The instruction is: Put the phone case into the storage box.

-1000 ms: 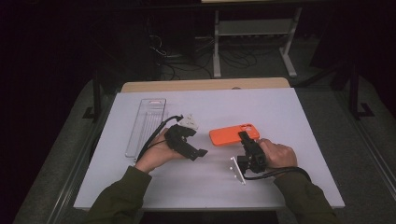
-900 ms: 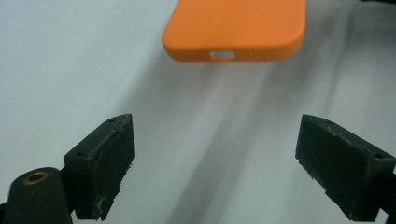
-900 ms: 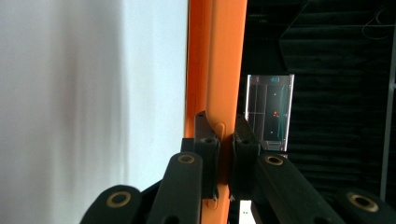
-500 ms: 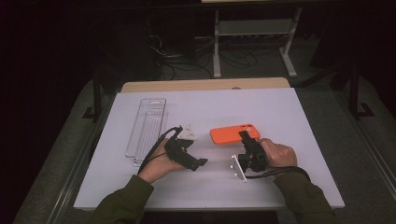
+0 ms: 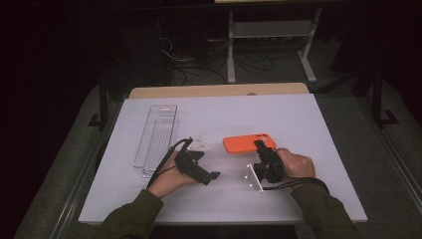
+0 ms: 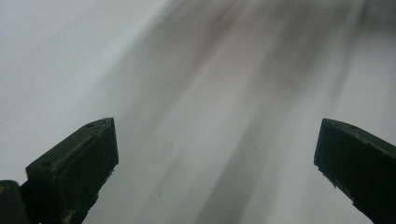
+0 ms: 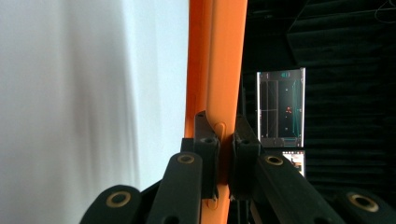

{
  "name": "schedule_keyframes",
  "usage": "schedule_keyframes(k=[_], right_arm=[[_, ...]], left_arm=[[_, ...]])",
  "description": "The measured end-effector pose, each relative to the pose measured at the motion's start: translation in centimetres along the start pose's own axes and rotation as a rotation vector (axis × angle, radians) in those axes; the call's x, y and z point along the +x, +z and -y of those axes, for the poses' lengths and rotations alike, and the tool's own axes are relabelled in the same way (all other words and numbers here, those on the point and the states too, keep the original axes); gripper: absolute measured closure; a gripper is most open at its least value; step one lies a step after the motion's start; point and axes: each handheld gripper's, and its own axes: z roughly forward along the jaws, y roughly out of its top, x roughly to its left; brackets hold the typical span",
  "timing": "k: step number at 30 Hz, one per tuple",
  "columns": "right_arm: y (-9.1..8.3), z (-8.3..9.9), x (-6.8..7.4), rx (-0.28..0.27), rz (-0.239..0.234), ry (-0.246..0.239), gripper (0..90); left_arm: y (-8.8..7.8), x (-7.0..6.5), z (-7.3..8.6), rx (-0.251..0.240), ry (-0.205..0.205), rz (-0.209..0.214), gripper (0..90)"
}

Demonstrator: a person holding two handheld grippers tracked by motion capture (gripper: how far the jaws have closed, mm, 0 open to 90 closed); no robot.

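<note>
An orange phone case (image 5: 247, 143) lies flat on the white table (image 5: 308, 129), right of centre. My right gripper (image 5: 260, 146) reaches it from the near side and is shut on its near edge; the right gripper view has both pads clamped on the orange rim (image 7: 219, 93) at the right gripper (image 7: 226, 127). My left gripper (image 5: 213, 176) rests low over the table left of centre, pointing right. Its jaws have just been opening and now stand wide apart, left gripper (image 6: 217, 135), with bare table between them. A small white part (image 5: 200, 144) lies just beyond it.
A clear plastic tray (image 5: 155, 137) lies lengthwise at the table's left. A wooden board (image 5: 219, 91) edges the far side. Beyond it, in the dark, stand a metal rack (image 5: 271, 30) and floor cables. A lit screen (image 7: 280, 107) stands past the case.
My left gripper has drawn back toward the table's near edge and sunk lower, away from the small white part, which stays on the table. The right gripper and the orange case have not moved.
</note>
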Motion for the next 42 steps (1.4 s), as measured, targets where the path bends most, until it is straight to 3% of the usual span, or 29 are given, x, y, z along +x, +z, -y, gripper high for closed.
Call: schedule_keyframes(k=[2, 5, 8, 12, 26, 42], right_arm=[[0.0, 0.0, 0.0, -0.004, -0.002, 0.01, 83.0], [0.0, -0.1, 0.0, -0.002, -0.016, 0.028, 82.9], [0.1, 0.0, 0.0, -0.004, -0.028, 0.048, 82.9], [0.1, 0.1, -0.2, -0.002, -0.034, 0.076, 82.8], [0.2, 0.3, -0.6, -0.003, -0.063, 0.136, 82.8], [0.3, 0.3, -1.2, -0.005, -0.104, 0.206, 82.7]], left_arm=[[0.1, -0.2, 0.1, 0.005, -0.023, 0.006, 0.0], [0.5, -0.4, 0.1, -0.01, -0.032, 0.01, 0.0], [0.4, -0.4, 0.1, 0.004, -0.011, 0.008, 0.0], [0.5, -0.4, 0.1, 0.006, -0.04, 0.018, 0.0], [0.4, -0.6, 0.1, 0.016, 0.006, 0.007, 0.0], [0.1, -0.3, 0.0, 0.014, 0.013, 0.002, 0.0]])
